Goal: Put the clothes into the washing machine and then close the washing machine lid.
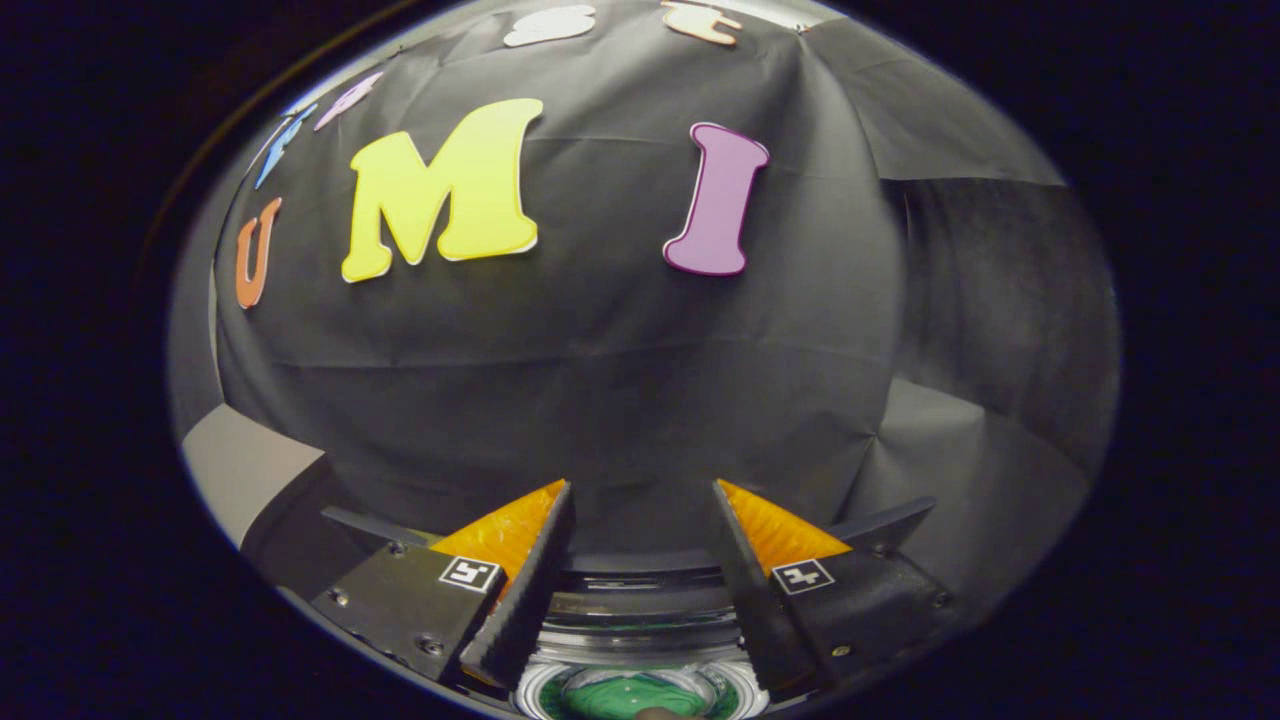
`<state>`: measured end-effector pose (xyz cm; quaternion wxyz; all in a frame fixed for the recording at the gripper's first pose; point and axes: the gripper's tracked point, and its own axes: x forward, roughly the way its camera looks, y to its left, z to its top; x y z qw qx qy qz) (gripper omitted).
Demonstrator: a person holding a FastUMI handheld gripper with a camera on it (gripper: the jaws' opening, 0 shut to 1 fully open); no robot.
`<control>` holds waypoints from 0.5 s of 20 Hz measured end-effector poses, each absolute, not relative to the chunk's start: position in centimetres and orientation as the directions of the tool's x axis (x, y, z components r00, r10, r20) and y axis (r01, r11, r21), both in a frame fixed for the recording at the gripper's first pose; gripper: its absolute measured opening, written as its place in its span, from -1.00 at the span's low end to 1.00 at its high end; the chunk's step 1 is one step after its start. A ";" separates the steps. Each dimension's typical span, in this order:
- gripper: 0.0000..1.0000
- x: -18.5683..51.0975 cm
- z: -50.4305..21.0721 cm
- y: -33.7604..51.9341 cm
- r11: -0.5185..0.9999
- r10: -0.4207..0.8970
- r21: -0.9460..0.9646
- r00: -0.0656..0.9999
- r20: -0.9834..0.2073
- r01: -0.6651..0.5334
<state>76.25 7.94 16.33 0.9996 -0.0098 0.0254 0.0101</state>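
The claw [640,500] is spread wide, its two fingers [520,590] standing well apart with nothing pinched between them. The gap between the fingertips is open, and through it only the black cloth wall [620,380] of the booth shows, hanging in soft folds some way beyond the tips.

Low between the bases of the fingers, directly under the claw, lies the round opening of the washing machine [640,620]. Its dark curved rim runs across from one finger to the other, and below that a clear, shiny ring [640,685] circles the mouth. Inside that ring sits a green piece of clothing [630,695], down in the drum and below the level of the fingers. The fingers do not touch it; they stand above and to either side of the opening. Whether the lid is up or where it sits cannot be told from here.

Beside the left finger, a pale grey flat surface [245,465] shows against the foot of the cloth wall, with a dark curved edge running just inside it. On the right, the cloth wall meets a second dark panel [1000,300] at a corner, and that panel carries round behind the right finger. The room ahead of the fingertips is open as far as the wall, and the space between the fingers above the drum mouth is free.
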 end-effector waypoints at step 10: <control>0.69 73.8 15.8 7.7 0.999 0.039 -0.012 0.996 0.084 -0.038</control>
